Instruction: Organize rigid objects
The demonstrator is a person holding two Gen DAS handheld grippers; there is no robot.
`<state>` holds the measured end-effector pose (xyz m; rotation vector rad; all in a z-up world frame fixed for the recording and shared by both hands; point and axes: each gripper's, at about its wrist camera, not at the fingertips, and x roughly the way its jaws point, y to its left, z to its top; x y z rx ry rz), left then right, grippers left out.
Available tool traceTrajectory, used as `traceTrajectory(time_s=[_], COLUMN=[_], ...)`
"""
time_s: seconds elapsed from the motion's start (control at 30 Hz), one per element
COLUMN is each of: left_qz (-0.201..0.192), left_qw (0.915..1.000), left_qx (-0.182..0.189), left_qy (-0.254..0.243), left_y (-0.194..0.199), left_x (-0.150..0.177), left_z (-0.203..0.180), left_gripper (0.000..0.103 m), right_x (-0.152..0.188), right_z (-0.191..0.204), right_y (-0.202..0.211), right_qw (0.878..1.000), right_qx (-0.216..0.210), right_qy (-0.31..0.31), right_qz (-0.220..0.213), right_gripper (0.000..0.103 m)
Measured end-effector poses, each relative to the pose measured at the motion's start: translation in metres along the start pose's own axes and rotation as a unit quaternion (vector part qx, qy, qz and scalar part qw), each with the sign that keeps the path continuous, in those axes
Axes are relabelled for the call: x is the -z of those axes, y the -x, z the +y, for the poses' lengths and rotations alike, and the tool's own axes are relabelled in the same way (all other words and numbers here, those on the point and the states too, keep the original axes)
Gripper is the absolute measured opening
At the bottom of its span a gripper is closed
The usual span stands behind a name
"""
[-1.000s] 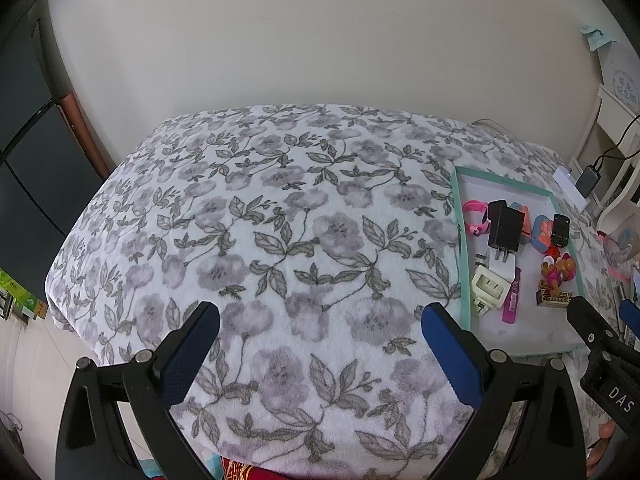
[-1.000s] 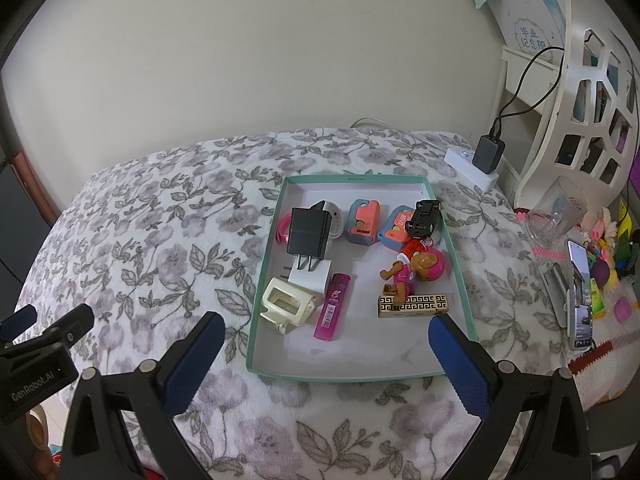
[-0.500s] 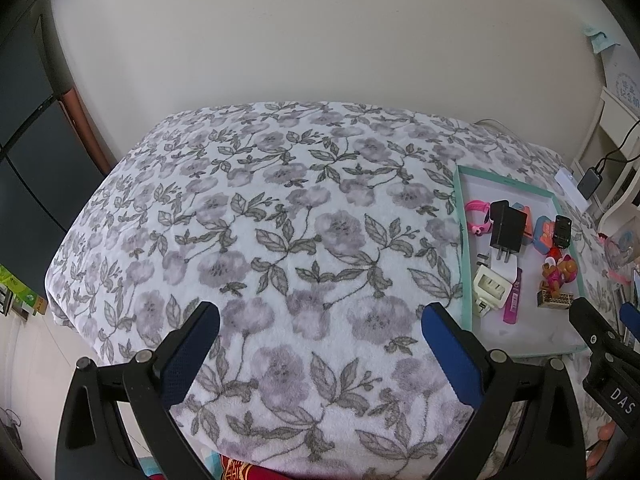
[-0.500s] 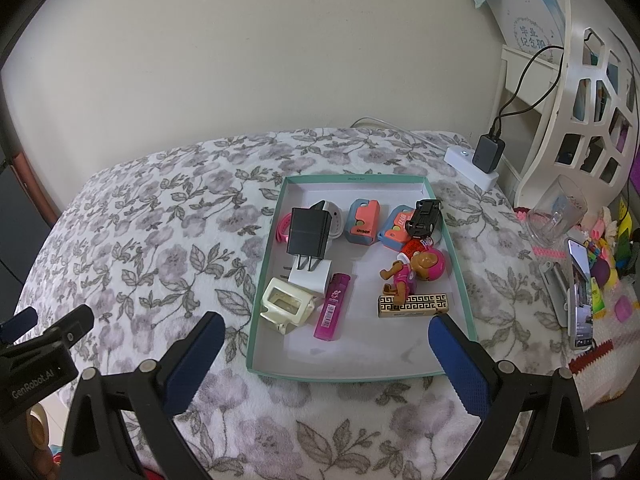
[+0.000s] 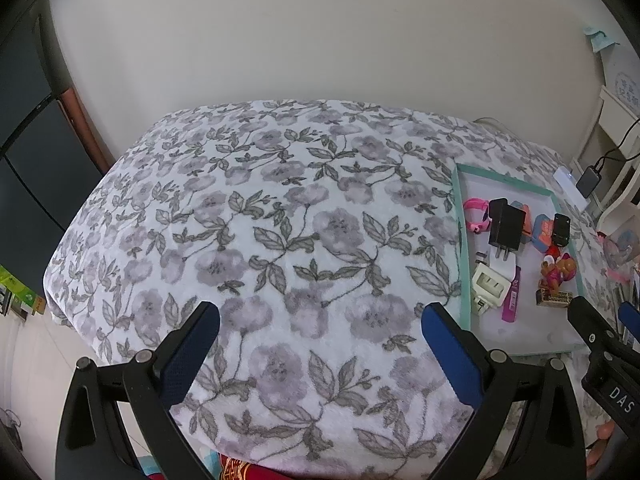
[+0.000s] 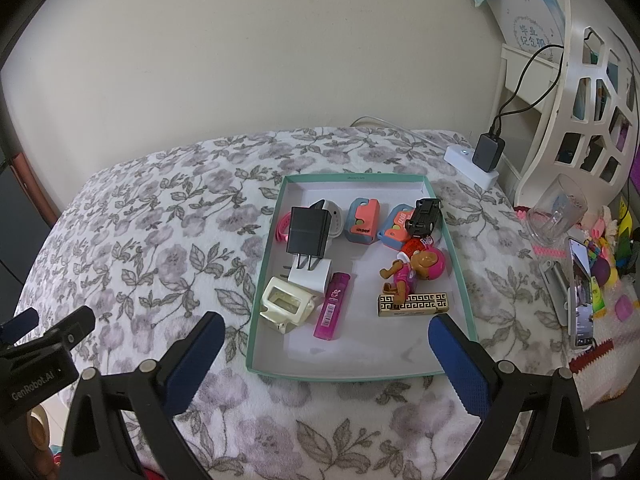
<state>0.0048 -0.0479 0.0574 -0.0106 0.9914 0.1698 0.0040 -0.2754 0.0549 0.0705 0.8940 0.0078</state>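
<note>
Teal-rimmed tray [image 6: 262,304] on the bed [image 5: 260,240] is seen holding charger [image 6: 308,236], lighter [image 6: 334,306] and toys, unshifted over the last second, both claws [image 5: 320,320] [image 6: 326,330] released and empty, so sorted or unsorted cannot be told.

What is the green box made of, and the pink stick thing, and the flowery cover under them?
The green box looks like thin matte cardboard: flat walls, crisp folded corners, white inside. The pink stick seems to be see-through glossy plastic, since it shines and carries a printed label. The flowery cover looks like soft fleece fabric: fuzzy, dull, and puffing up around the box.
</note>
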Motion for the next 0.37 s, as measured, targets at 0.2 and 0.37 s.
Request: traceTrajectory(time_s=[0.2, 0.37], left_qz=[0.000, -0.011], left_qw=[1.0000, 0.9999], left_qx=[-0.001, 0.007], left_qy=[0.001, -0.005], left_y=[-0.0005, 0.0027], left_x=[0.0004, 0.0005], left_z=[0.0007, -0.0014], left_gripper=[0.101, 0.101], right_x=[-0.0004, -0.0002], right_z=[0.0009, 0.0001], right_y=[0.0001, 0.0002], right_qw=[1.000, 1.000], right_qx=[0.000, 0.000], right_qy=[0.000, 0.000], right_qz=[0.000, 0.000], right_gripper=[0.103, 0.103])
